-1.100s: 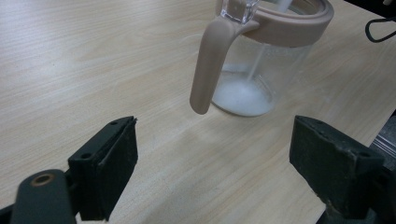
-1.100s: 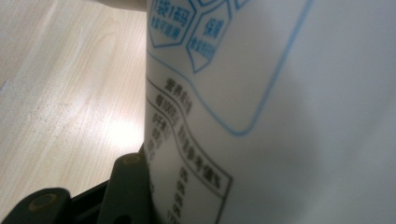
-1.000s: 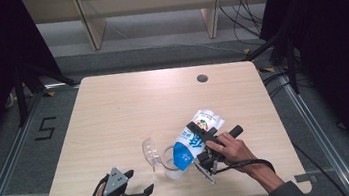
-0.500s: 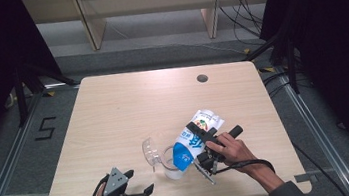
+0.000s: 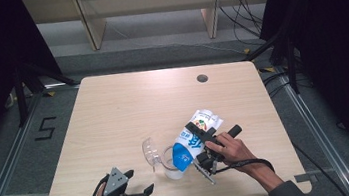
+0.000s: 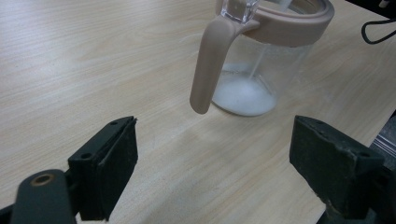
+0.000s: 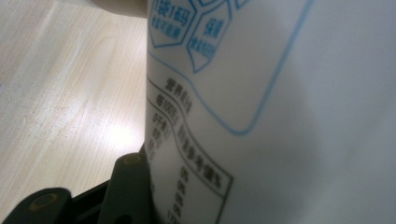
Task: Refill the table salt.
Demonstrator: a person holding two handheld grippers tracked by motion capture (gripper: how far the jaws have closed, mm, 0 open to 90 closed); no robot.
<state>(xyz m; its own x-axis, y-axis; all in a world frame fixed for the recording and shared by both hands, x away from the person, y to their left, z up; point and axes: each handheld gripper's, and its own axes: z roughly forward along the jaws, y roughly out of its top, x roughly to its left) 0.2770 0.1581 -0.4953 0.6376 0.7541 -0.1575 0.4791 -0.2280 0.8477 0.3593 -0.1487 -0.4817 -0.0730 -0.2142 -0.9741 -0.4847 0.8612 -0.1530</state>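
High view: right gripper (image 5: 199,143) pinches a tilted milk pouch (image 5: 193,137), its blue end over the clear jug (image 5: 170,163). Left gripper (image 5: 140,183), jaws spread and empty, rests near the jug's handle side.

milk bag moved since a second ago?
No. The milk bag is tilted over the clear jug in the right gripper, equally far from the table's hole.

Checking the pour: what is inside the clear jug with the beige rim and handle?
The clear jug holds a shallow white layer at its bottom. The white-and-blue milk pouch tipped over it covers its mouth in the high view.
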